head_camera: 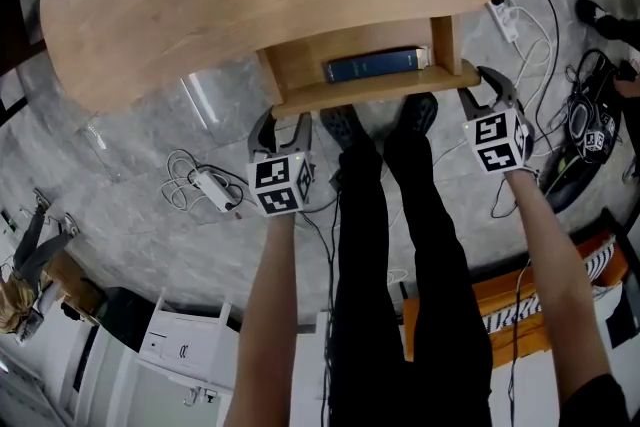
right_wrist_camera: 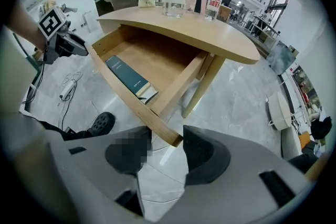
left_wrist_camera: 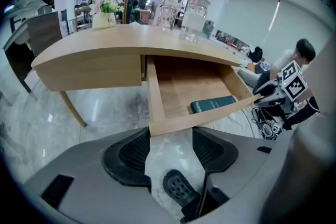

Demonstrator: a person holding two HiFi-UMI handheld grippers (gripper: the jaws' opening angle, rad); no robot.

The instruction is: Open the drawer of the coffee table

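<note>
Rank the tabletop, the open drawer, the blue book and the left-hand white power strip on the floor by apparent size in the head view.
1. tabletop
2. open drawer
3. blue book
4. white power strip; it lies lower, farther from the camera, so its real size against the book stays unsure.

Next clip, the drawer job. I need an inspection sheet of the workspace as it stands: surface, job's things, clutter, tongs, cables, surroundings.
Surface: wooden coffee table carrying glass jars and a flower pot.
Job's things: drawer pulled out, dark book inside.
Clutter: white boxes on the floor.
Tongs: left gripper open at the drawer's left front corner; right gripper open at its right front corner.
Cables: power strip with coiled cable; second strip with loose wires.
Surroundings: grey marble floor, people beyond.
</note>
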